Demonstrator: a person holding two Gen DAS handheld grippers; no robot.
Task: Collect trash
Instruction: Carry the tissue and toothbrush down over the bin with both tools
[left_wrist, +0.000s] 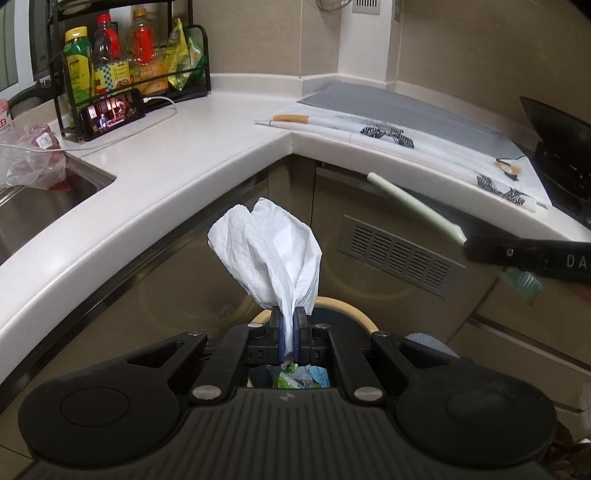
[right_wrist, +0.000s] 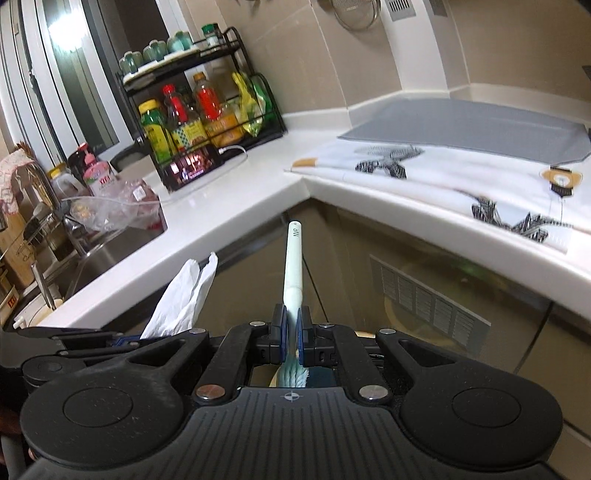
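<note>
Left gripper (left_wrist: 290, 325) clamps a crumpled tissue (left_wrist: 269, 251) at frame centre, above the trash bin (left_wrist: 365, 319) at lower centre. Right gripper (right_wrist: 291, 325) pinches a toothbrush (right_wrist: 293, 266) near its bristles. The long handle may catch the bin rim; the light tissue could drift outside.

White letters "DA" on the right hand-held gripper (left_wrist: 466, 248); bottle labels seem illegible.

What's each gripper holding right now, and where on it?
Left gripper pinches the white tissue at its gathered end. Right gripper clamps the toothbrush near its bristle head.
</note>
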